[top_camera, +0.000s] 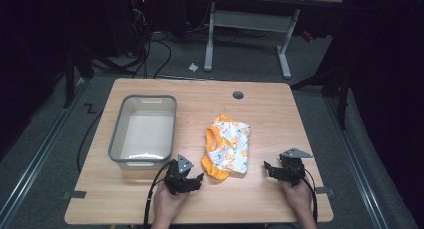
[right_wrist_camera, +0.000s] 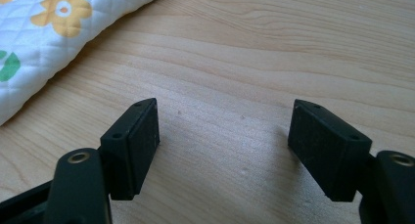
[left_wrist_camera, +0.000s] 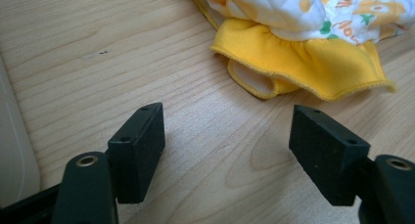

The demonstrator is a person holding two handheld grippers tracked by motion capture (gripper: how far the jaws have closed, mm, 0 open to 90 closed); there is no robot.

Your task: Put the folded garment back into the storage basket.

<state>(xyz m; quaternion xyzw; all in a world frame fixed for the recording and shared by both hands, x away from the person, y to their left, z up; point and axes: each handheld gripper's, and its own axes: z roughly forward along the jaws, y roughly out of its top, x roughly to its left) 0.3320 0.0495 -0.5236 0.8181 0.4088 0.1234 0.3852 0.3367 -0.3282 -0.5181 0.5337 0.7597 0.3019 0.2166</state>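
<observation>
Yellow-trimmed quilted garment, white with orange flower print, lying folded on the wooden table near the middle, slightly toward the near edge. Orange-yellow hem ruffled at the near end; in the left gripper view, same garment seen ahead of the jaws and to the right, apart from them, not touched.

Left gripper held in the left hand just beside the garment's near left corner — jaws spread wide, nothing between them, bare wood below. Pads clear of the cloth.

Right gripper held in the right hand, near the garment's right side but apart from it. Jaws likewise spread wide, nothing gripped; in the right gripper view, quilted edge of the garment noted at upper left, beyond the pads, no contact.

Grey-rimmed translucent bin standing on the left part of the table, well to the left of the garment — left gripper just in front of its near right corner. Round cable hole in the tabletop toward the far edge. Cables trailing from both grippers toward the near edge.
</observation>
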